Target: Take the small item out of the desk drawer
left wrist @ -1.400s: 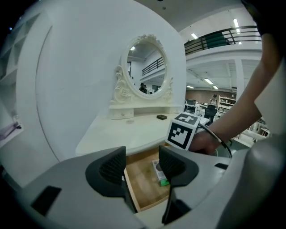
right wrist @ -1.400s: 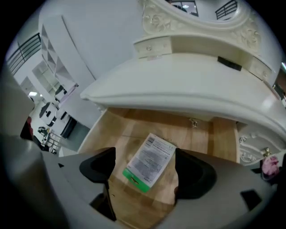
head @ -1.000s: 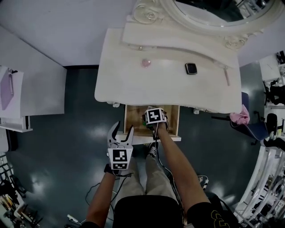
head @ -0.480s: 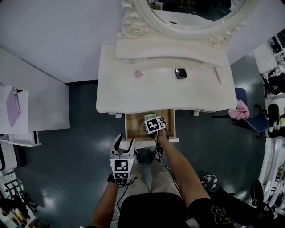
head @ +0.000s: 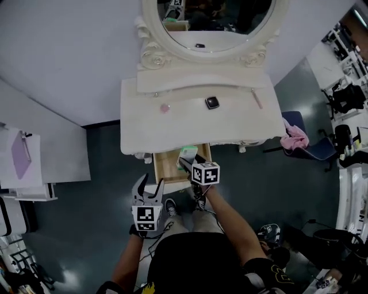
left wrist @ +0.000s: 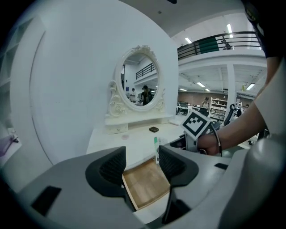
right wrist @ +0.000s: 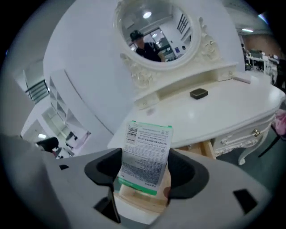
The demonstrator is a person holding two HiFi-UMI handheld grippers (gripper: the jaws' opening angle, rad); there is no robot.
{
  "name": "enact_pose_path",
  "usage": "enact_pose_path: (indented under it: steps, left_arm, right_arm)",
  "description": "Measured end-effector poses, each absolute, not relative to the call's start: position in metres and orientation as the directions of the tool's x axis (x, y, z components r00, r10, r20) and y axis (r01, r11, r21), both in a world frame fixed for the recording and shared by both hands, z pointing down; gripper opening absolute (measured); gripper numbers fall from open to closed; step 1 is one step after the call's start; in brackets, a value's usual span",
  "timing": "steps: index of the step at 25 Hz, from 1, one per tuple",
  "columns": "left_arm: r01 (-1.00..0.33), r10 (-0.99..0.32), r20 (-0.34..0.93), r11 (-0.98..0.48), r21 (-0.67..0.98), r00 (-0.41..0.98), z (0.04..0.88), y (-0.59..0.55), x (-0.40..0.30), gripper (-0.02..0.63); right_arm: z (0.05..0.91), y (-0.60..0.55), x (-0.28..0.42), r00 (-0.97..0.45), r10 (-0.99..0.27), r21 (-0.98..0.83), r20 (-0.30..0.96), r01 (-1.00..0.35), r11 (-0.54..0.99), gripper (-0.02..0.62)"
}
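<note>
A small white packet with green trim (right wrist: 145, 156) stands upright between the jaws of my right gripper (right wrist: 145, 172). The jaws are closing on it and their pads press its sides. In the head view the packet (head: 187, 154) hangs just above the open wooden drawer (head: 165, 167) of the white desk (head: 190, 123), with the right gripper (head: 185, 162) at the drawer's right side. My left gripper (head: 148, 186) hovers open and empty in front of the drawer, to its left. Between the left gripper's (left wrist: 141, 166) jaws the drawer floor (left wrist: 145, 183) looks bare.
On the desk top lie a small black box (head: 212, 103), a pink round item (head: 165, 107) and a pink stick (head: 256, 99). An oval mirror (head: 207, 17) stands behind. A chair with a pink cloth (head: 294, 138) is at the right, a white shelf unit (head: 29, 166) at the left.
My right gripper has come up out of the drawer toward its right side with the packet between its jaws. The head view has shifted back. The left gripper stays open in front.
</note>
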State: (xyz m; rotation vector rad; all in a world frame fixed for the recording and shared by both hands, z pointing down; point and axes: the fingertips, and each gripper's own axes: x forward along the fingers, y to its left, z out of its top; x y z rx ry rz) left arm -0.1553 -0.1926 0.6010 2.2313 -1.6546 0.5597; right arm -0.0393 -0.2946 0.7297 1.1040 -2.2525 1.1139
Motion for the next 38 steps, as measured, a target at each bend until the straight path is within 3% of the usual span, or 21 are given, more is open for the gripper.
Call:
enact_pose_path:
  steps: [4,11,20,38]
  left_arm:
    - [-0.950,-0.856,0.441,-0.311,-0.019,0.271,0.564,-0.200,-0.145,0.239]
    - [-0.948,-0.906,0.325,-0.310,-0.074,0.271,0.494,-0.219,-0.133,0.239]
    - [-0.949,-0.940,0.188,-0.305,-0.078,0.286,0.421,-0.243,-0.116,0.239]
    - [-0.934,-0.944,0.033,-0.329,-0.138,0.327,0.345,-0.249,-0.089,0.239]
  right_arm:
    - [0.650,-0.302,-0.023,-0.668,-0.593,-0.590,0.449,-0.720,0.365,0.337]
    - [0.502,-0.302,0.014,-0.657,-0.738,-0.564,0.153,-0.671,0.481,0.339]
    - [0.346,-0.288,0.051,-0.597,-0.781,-0.424,-0.183,-0.669,0.611,0.334]
    - [0.245,-0.263,0.093,-0.511,-0.744,-0.358,-0.431,-0.660,0.661,0.324]
